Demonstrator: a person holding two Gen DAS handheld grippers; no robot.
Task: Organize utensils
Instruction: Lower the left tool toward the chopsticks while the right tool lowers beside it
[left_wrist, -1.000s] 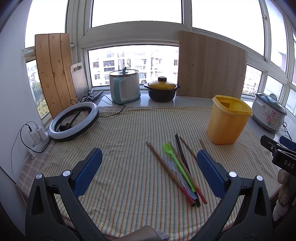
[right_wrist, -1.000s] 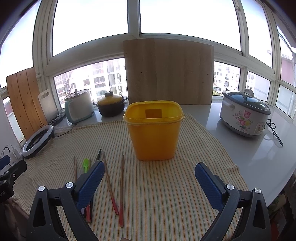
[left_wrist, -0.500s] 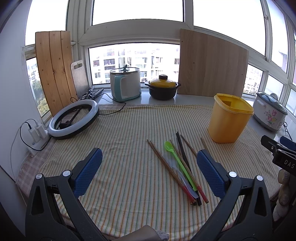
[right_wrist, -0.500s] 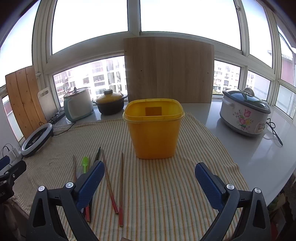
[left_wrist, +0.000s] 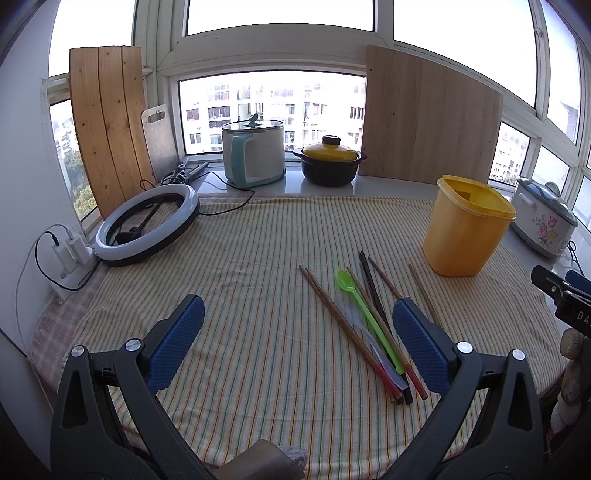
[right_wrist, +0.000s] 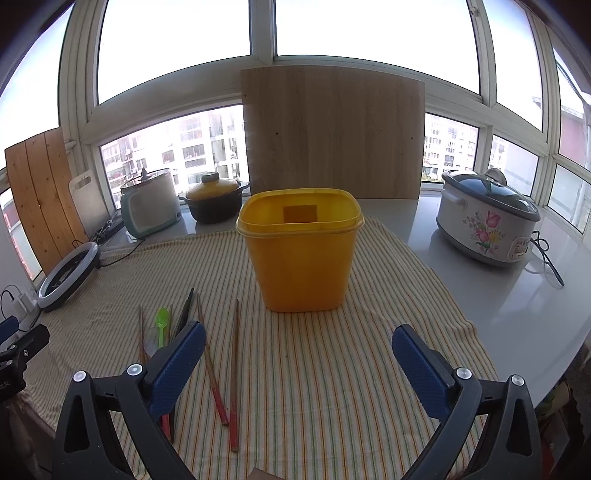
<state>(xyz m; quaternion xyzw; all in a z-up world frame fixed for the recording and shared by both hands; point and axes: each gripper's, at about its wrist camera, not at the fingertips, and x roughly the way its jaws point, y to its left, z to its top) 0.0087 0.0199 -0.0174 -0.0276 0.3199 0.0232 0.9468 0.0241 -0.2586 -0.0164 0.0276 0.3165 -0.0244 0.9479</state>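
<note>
Both the left gripper (left_wrist: 295, 332) and right gripper (right_wrist: 297, 358) are hovering wide apart and empty over the striped cloth (left_wrist: 240, 280), where slender chopsticks (left_wrist: 347, 325) and a green plastic spoon (left_wrist: 364, 314) are lying loosely bundled just left of the smooth, square-mouthed yellow container (right_wrist: 299, 254).

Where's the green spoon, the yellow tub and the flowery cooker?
green spoon (left_wrist: 345, 279), left wrist view, on its bowl.
yellow tub (right_wrist: 301, 273), right wrist view, on its front wall.
flowery cooker (right_wrist: 480, 230), right wrist view, on the painted flowers on its side.
</note>
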